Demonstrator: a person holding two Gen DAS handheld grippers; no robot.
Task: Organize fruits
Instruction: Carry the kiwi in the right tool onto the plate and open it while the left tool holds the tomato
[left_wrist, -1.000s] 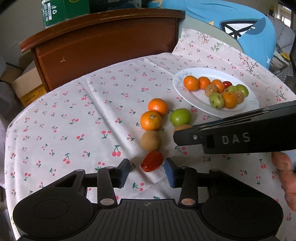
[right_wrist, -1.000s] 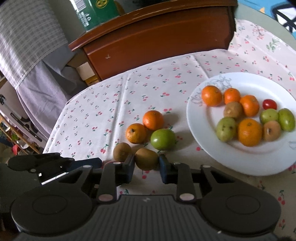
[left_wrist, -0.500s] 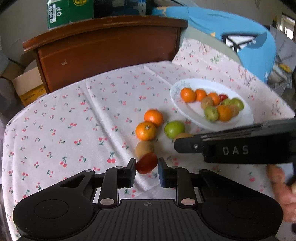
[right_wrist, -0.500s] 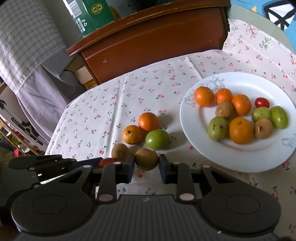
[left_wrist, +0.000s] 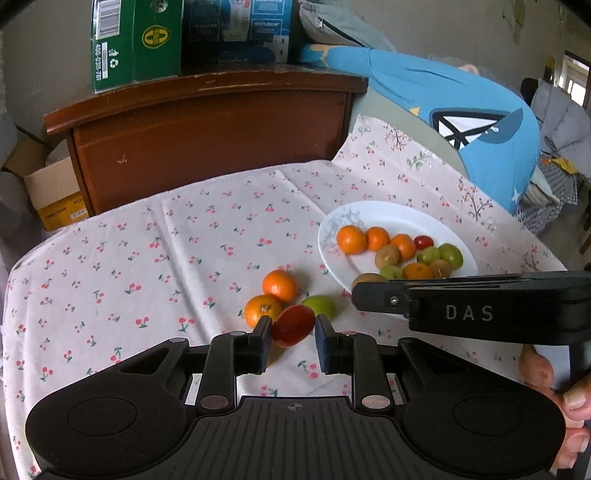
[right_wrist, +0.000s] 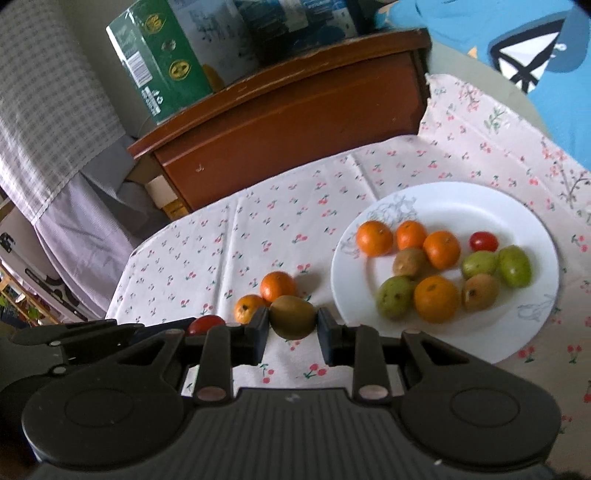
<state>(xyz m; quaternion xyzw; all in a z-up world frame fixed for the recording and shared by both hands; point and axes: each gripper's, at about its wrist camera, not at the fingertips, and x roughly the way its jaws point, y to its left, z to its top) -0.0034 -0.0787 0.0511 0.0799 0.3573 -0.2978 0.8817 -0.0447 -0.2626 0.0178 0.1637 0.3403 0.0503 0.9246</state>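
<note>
Left gripper (left_wrist: 293, 341) clenched on a small red tomato (left_wrist: 293, 325), its 2 pads pressing the fruit's sides; right gripper (right_wrist: 291, 334) clenched on a brown kiwi (right_wrist: 292, 316), held the same way. Both fruits appear clear of the cherry-print tablecloth (left_wrist: 155, 266), above its near middle. The step in hand is judged to be the carry to the white plate (right_wrist: 461, 199), which lies toward the cloth's right edge and holds 9 fruits grouped in its middle and near half. To do it well, each grip should stay firm but gentle, since the tomato is likely soft and both fruits are round enough to slip, and they should go in 1 at a time so the 2 tools do not meet over the rim. The plate's far half is bare and gives the best room for setting down; its near rim is crowded. 2 oranges (left_wrist: 279, 285) and a green fruit (left_wrist: 320, 305) lie close together on the cloth just left of the plate, beneath the likely path, so the carry should pass over them with height to spare. The cloth's left half is open. A wooden cabinet (left_wrist: 207, 140) stands beyond the far edge, well apart from the work.
</note>
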